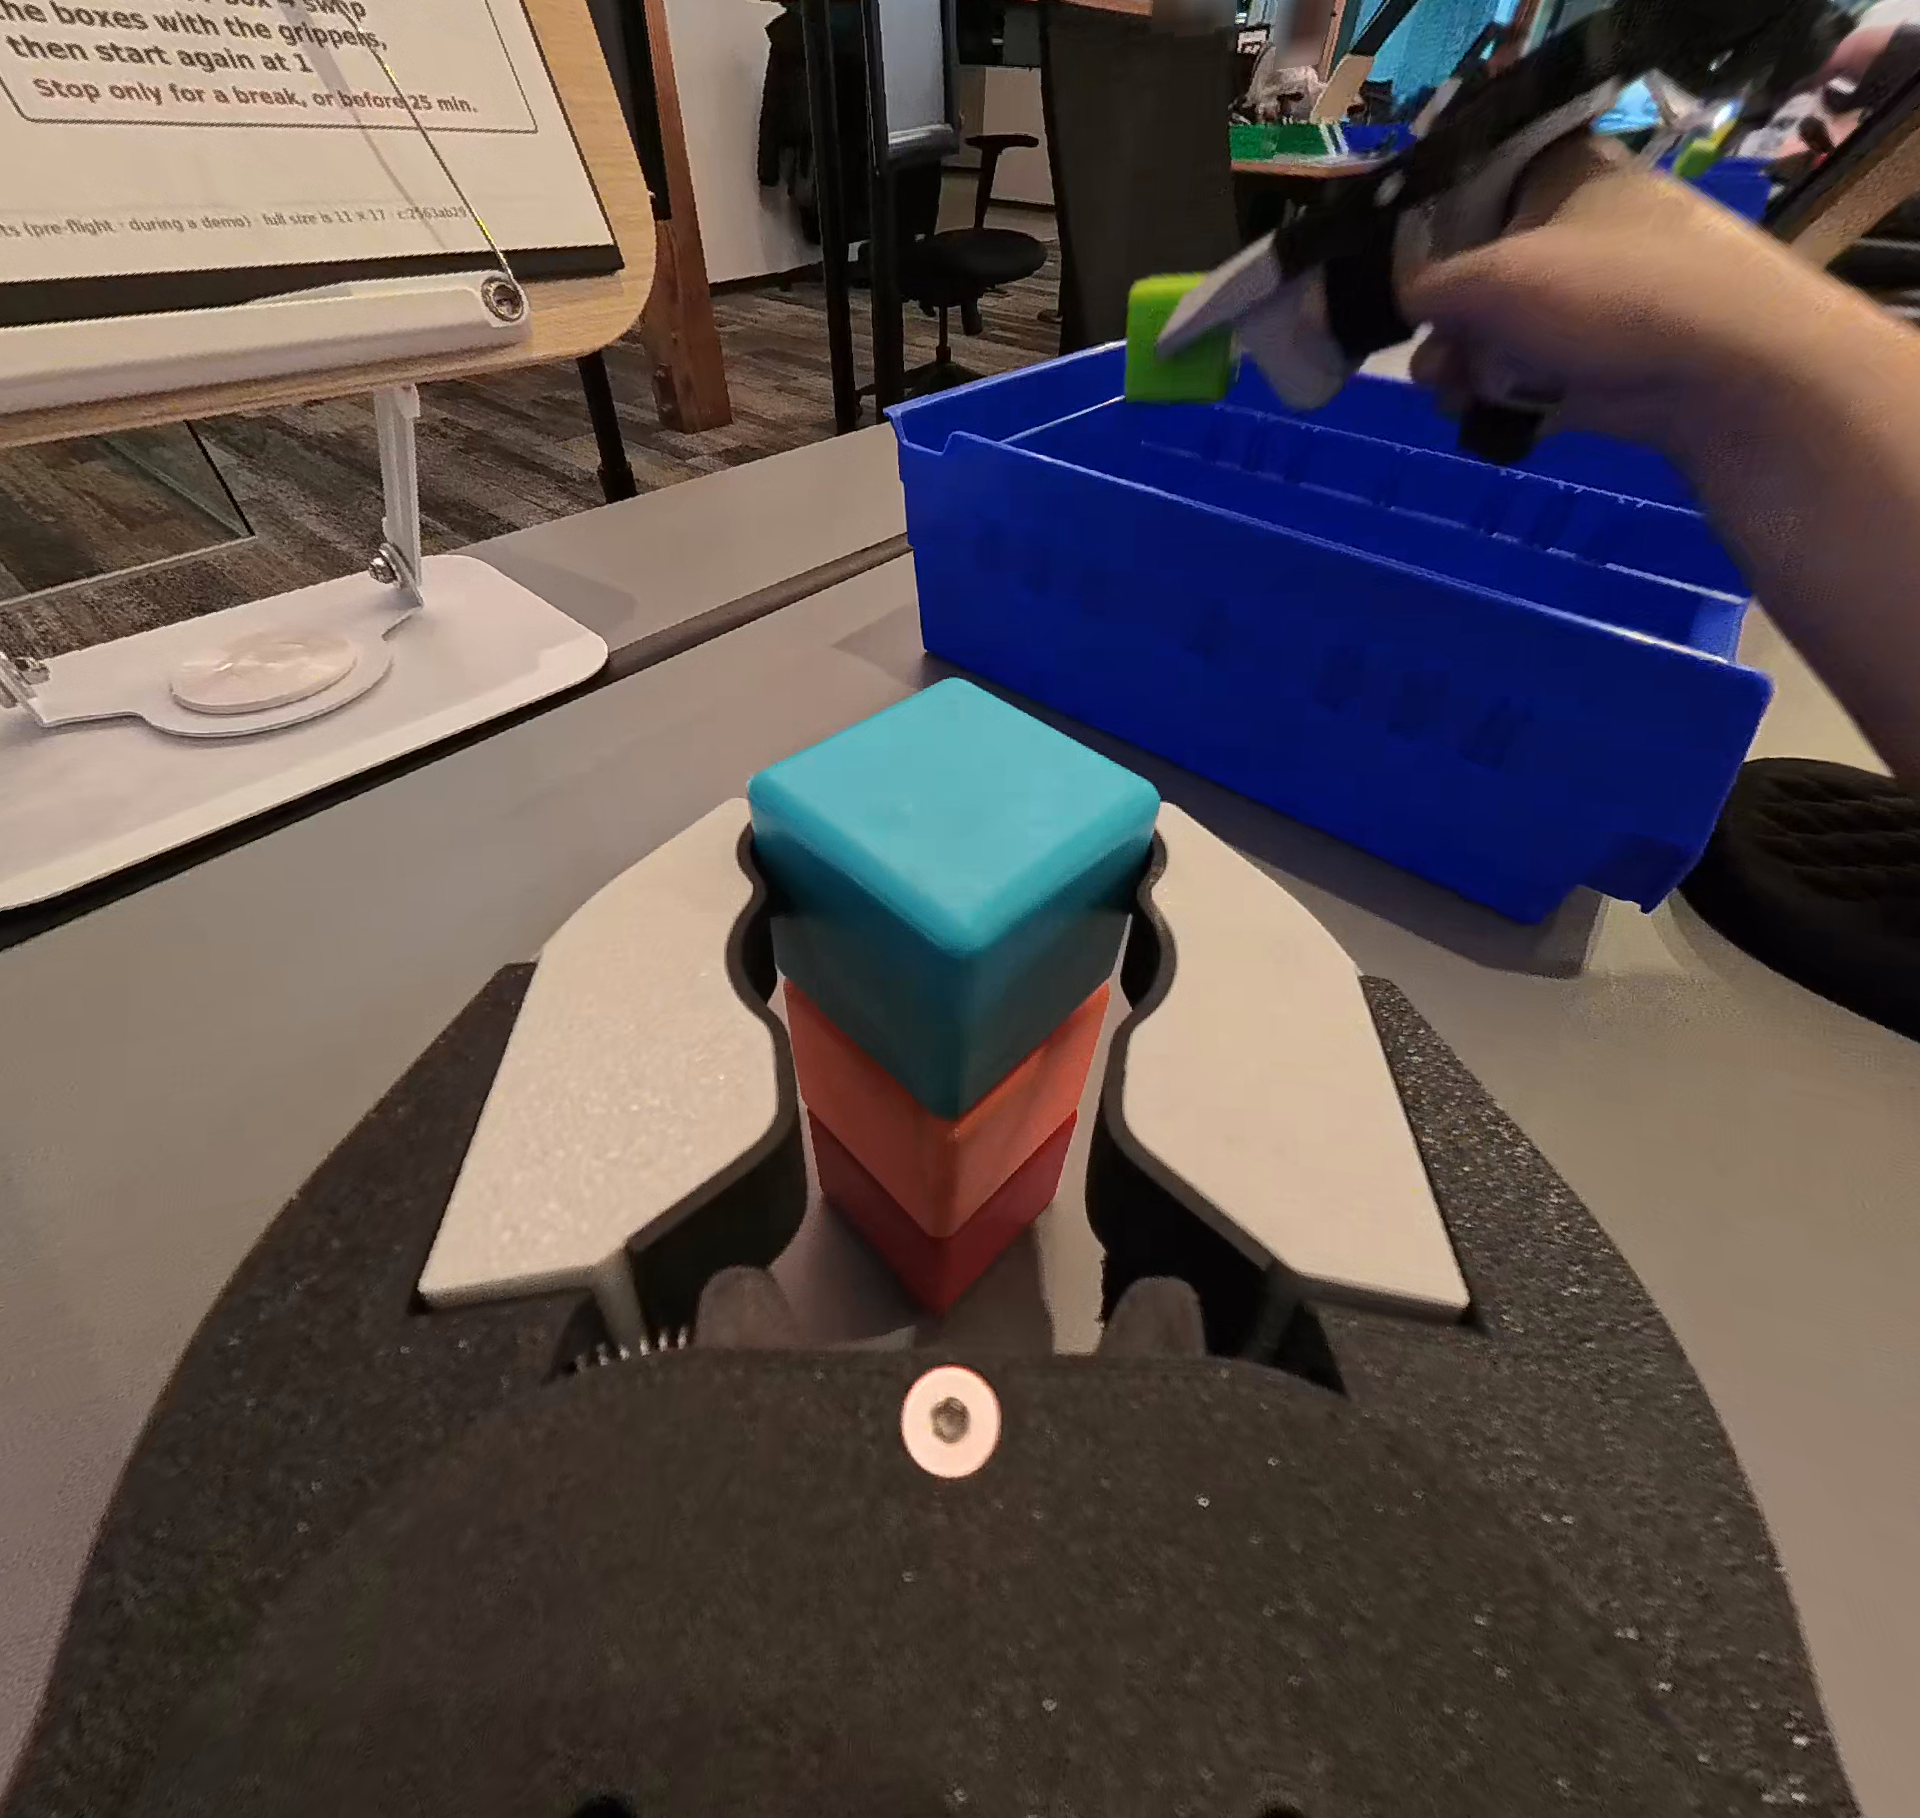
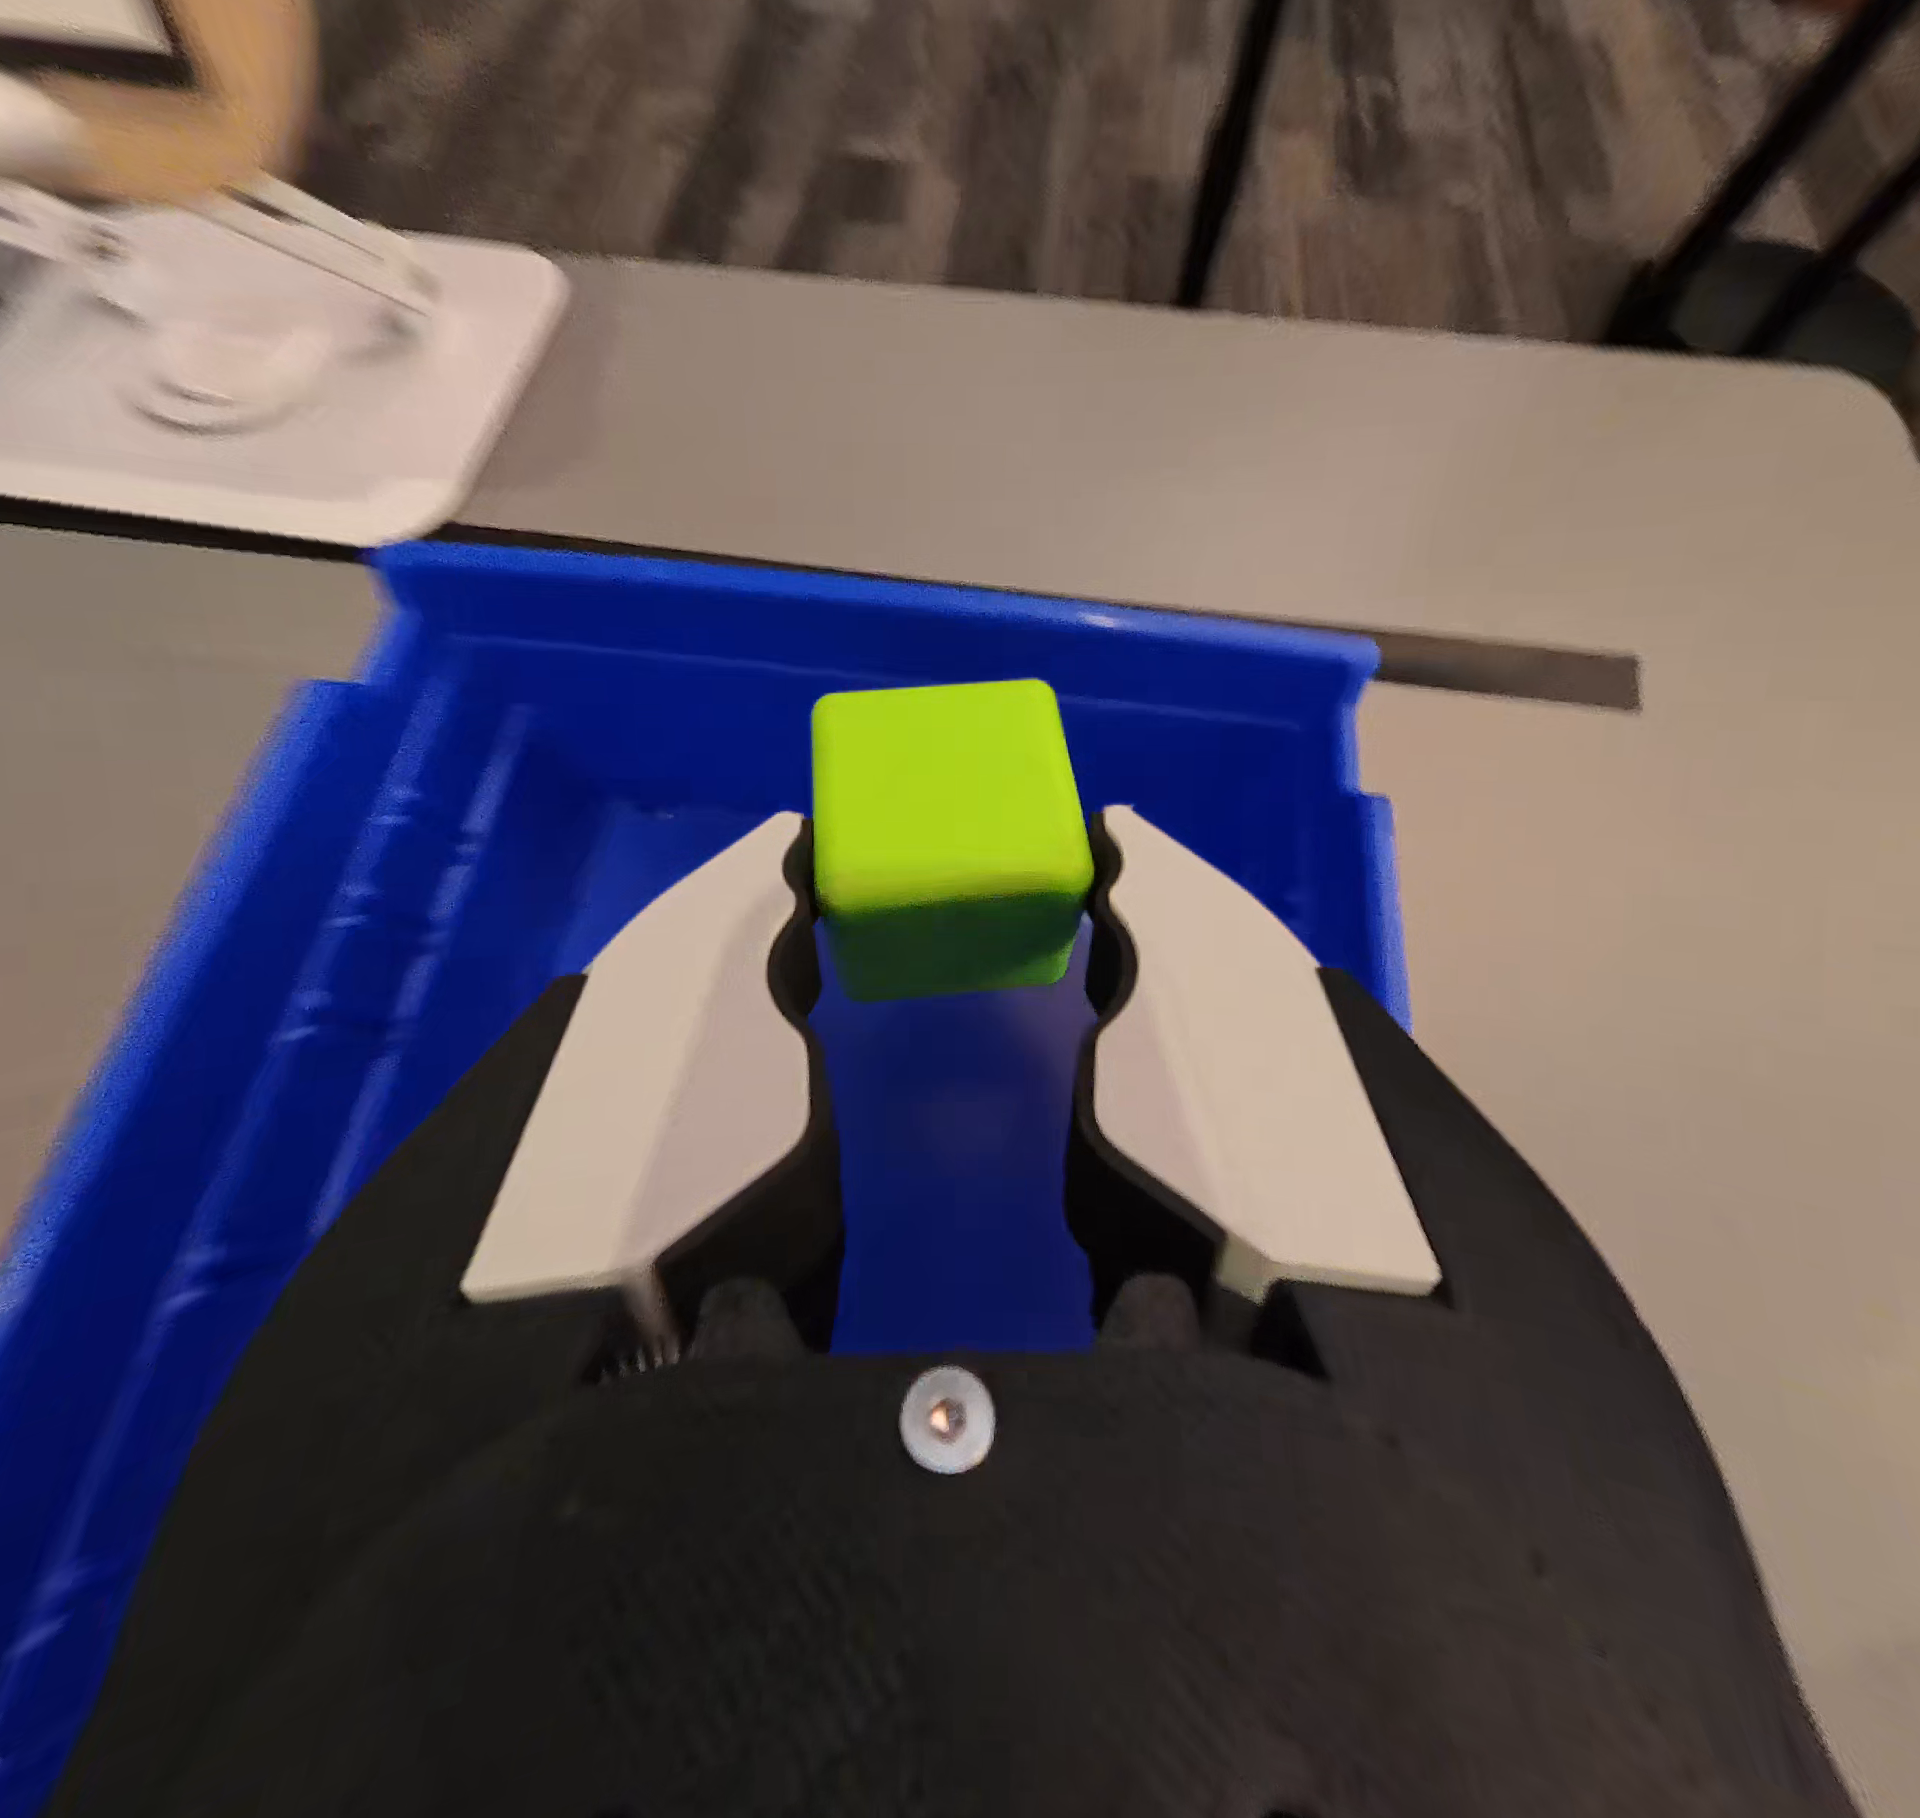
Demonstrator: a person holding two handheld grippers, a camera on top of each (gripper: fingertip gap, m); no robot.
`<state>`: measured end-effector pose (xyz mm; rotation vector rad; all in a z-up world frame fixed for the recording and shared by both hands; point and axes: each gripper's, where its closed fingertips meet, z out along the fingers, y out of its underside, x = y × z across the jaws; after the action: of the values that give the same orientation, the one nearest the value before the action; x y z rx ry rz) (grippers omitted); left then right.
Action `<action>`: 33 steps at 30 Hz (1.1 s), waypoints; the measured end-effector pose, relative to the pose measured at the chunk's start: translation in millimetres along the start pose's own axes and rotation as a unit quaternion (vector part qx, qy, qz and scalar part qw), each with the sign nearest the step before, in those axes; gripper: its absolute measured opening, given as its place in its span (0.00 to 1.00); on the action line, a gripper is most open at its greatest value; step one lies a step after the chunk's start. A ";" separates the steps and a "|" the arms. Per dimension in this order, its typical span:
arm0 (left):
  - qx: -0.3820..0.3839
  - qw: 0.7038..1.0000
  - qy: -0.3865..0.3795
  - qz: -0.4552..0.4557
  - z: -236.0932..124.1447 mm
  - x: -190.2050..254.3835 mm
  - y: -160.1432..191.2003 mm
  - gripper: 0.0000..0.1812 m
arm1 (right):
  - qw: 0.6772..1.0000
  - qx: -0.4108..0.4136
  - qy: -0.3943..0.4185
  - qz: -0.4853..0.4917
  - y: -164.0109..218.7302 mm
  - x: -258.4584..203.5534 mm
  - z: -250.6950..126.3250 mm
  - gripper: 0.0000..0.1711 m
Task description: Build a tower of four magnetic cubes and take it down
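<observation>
Meanwhile, the teal cube topping the orange cube was clamped by the left gripper, while the green cube was pinched between the right gripper fingertips above the blue bin.

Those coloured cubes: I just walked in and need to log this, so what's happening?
A person is working two handheld grippers. The left gripper grips the teal cube topping a stack on an orange cube and red cube. The right gripper holds a green cube above the blue bin.

Even indoor light, soft shadows, wide-angle edge bending, right wrist view motion-blurred
</observation>
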<state>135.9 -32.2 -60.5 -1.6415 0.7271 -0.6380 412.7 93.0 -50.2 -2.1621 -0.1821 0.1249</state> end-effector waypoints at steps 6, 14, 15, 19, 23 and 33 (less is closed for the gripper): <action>-0.002 1.000 -0.002 -0.001 -0.2 -0.1 0.1 0.36 | 0.996 -0.053 0.072 0.008 38.9 20.7 36.8 0.29; -0.002 1.000 0.007 -0.004 -0.6 0.7 1.7 0.36 | 0.984 -0.158 0.084 -0.027 78.1 27.8 46.3 0.33; -0.007 1.000 0.004 -0.005 -0.3 -0.7 3.3 0.40 | 0.983 -0.159 0.080 -0.033 77.0 25.7 45.8 0.36; -0.033 0.999 0.003 -0.010 -1.6 -1.0 9.3 0.51 | 0.984 -0.136 0.091 -0.070 55.5 22.1 32.6 0.39; -0.068 0.997 -0.045 0.011 -5.6 -12.2 24.0 0.51 | 0.991 -0.071 0.083 -0.078 14.4 12.6 1.8 0.39; -0.092 0.994 -0.067 0.002 0.5 -2.8 43.0 0.41 | 0.935 0.134 -0.259 -0.204 -61.2 -205.5 -105.4 0.38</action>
<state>129.3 -35.6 -103.0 -1.8318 0.7082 -0.4631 222.2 4.8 63.9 -1.7377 -0.8611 0.4520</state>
